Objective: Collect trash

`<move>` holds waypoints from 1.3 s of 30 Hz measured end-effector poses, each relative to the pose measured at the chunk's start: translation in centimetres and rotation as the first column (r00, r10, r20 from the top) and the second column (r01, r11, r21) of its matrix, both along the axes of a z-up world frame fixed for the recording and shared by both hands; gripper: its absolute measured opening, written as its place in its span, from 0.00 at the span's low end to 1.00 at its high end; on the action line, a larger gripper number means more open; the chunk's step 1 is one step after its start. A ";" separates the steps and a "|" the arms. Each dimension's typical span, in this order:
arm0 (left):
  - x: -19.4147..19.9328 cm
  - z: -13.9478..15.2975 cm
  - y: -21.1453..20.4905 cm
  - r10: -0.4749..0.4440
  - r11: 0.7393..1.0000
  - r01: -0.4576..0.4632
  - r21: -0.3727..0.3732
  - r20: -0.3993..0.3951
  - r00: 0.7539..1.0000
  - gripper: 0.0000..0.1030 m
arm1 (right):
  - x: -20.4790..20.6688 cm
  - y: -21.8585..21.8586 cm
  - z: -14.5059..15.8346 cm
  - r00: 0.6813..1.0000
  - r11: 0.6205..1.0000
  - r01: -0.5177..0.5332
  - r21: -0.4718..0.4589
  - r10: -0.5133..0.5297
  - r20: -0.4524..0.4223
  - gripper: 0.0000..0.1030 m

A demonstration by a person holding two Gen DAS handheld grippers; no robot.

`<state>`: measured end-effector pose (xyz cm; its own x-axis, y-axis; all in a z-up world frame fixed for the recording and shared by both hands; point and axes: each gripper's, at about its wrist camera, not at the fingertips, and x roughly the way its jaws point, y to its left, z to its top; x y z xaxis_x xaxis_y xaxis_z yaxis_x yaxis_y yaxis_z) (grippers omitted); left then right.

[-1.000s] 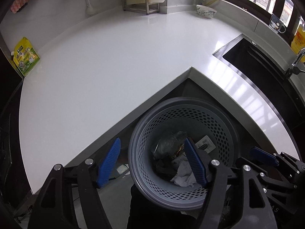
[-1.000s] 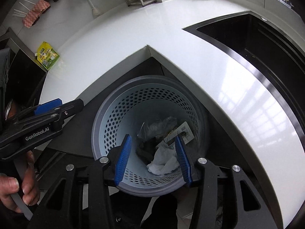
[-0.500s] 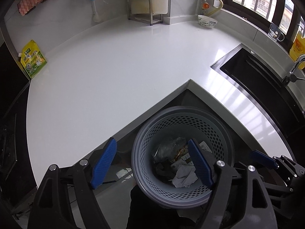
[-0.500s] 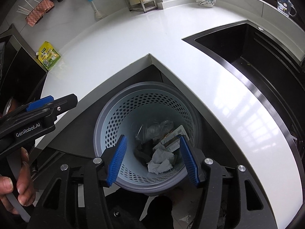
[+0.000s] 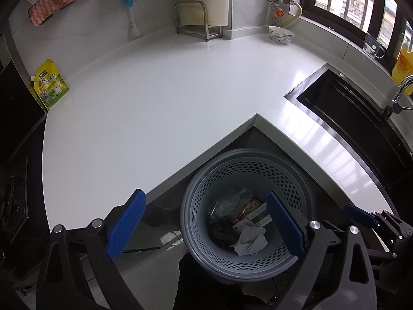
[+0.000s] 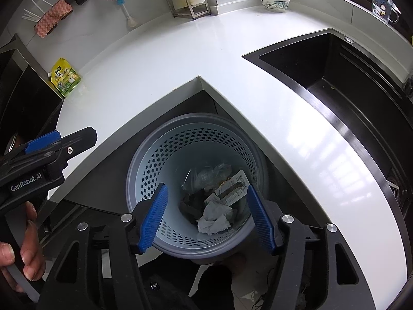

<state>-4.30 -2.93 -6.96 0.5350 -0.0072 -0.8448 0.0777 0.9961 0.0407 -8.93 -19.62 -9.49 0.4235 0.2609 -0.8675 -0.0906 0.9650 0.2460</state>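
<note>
A grey perforated waste basket (image 5: 296,180) stands on the floor in the inner corner of the white L-shaped counter (image 5: 155,98); it also shows in the right wrist view (image 6: 155,160). Inside lie a crumpled white tissue (image 5: 251,240), a clear plastic bag (image 5: 229,201) and a printed wrapper (image 6: 232,188). My left gripper (image 5: 206,224) is open and empty above the basket's left rim. My right gripper (image 6: 206,219) is open and empty above the basket. A yellow-green pouch (image 5: 50,85) stands at the counter's far left edge.
A black sink (image 5: 348,118) with a tap (image 5: 398,95) is set in the counter at the right. A bowl (image 5: 281,34), a metal rack (image 5: 196,20) and a cup (image 5: 373,47) stand along the back. A black stove (image 5: 13,180) lies to the left.
Both grippers have risen and pulled back from the basket, so more of the counter shows. The right gripper's jaws have opened wider. The trash in the basket has not moved.
</note>
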 end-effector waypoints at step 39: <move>-0.3 0.5 0.5 0.018 0.999 -0.019 0.042 0.008 1.000 0.93 | -0.3 1.0 0.7 0.999 0.999 -0.023 -0.027 0.024 0.028 0.60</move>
